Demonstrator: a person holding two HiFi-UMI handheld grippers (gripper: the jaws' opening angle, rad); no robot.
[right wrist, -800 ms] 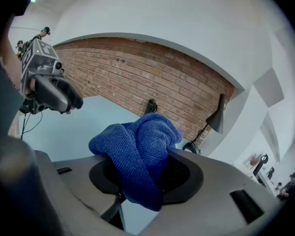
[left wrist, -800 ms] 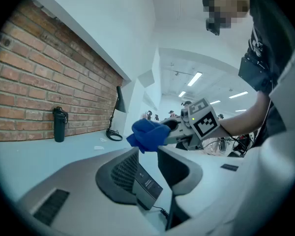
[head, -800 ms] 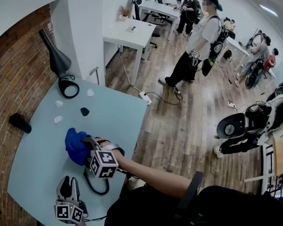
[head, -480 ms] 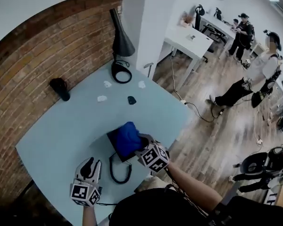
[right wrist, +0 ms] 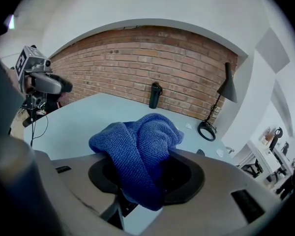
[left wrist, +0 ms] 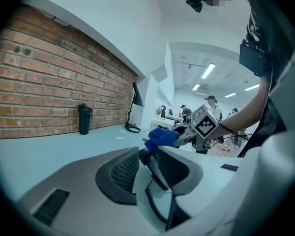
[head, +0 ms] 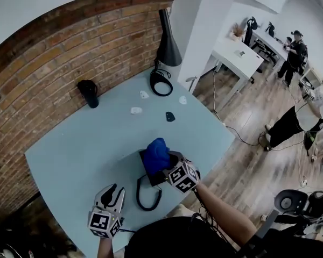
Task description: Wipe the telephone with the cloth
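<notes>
On the pale table my right claw pinches the cloth over the telephone to wipe it; my left claw hangs spread, empty.

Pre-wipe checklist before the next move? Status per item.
1. Cloth gripped by right gripper: ok, jaws shut on it.
2. Cloth above telephone: ok.
3. Cloth touching telephone: cannot tell.
4. Left gripper free: ok, open, empty.
5. Telephone steadied: not ok, left gripper is apart from it.
6. Cord off the telephone's top: ok, loops on table.
</notes>
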